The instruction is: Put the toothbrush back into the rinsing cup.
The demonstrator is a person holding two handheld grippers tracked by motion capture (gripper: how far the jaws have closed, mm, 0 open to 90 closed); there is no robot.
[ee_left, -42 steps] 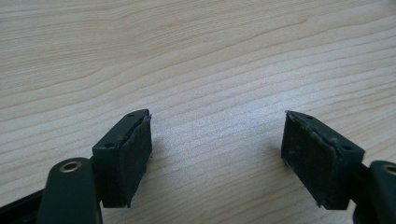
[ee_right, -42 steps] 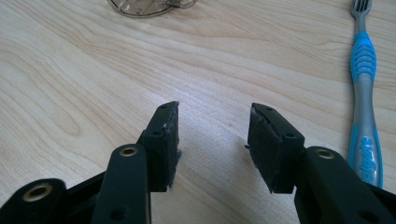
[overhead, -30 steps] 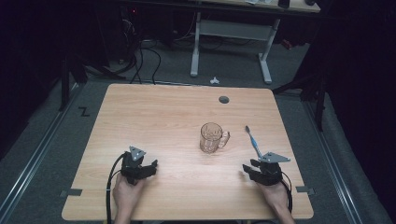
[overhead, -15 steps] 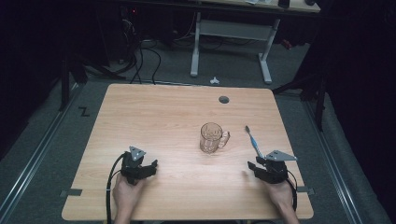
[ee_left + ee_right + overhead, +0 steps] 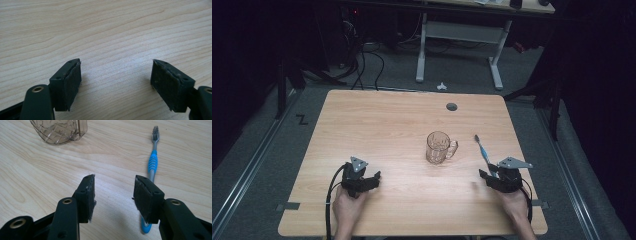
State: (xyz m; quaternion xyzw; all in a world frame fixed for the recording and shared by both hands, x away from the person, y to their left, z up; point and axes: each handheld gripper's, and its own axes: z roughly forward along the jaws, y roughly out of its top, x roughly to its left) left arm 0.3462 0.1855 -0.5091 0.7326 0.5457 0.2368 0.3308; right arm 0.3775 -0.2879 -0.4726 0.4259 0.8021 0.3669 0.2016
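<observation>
A clear glass mug (image 5: pixel 439 147) with a handle stands upright near the middle of the wooden table (image 5: pixel 377 130); its base (image 5: pixel 60 131) shows at the top left of the right gripper view. A blue and grey toothbrush (image 5: pixel 482 149) lies flat to the mug's right, bristles away from me (image 5: pixel 153 161). My right gripper (image 5: pixel 490 176) sits low just short of the brush's handle end; its jaws have just been opening and stand open (image 5: pixel 113 195) with bare table between them, the brush passing under the right-hand jaw. My left gripper (image 5: pixel 371 181) rests at the near left, open over bare wood (image 5: pixel 116 80).
A round cable hole (image 5: pixel 451 106) lies in the table's far side. Beyond the table, a white desk frame (image 5: pixel 457 45) and cables stand on the dark floor. A cable (image 5: pixel 331 200) trails back from my left gripper.
My right gripper has shifted slightly to the right and toward me, nearer the toothbrush's handle end, and its jaws have spread a little. The left gripper, mug and toothbrush have stayed put.
</observation>
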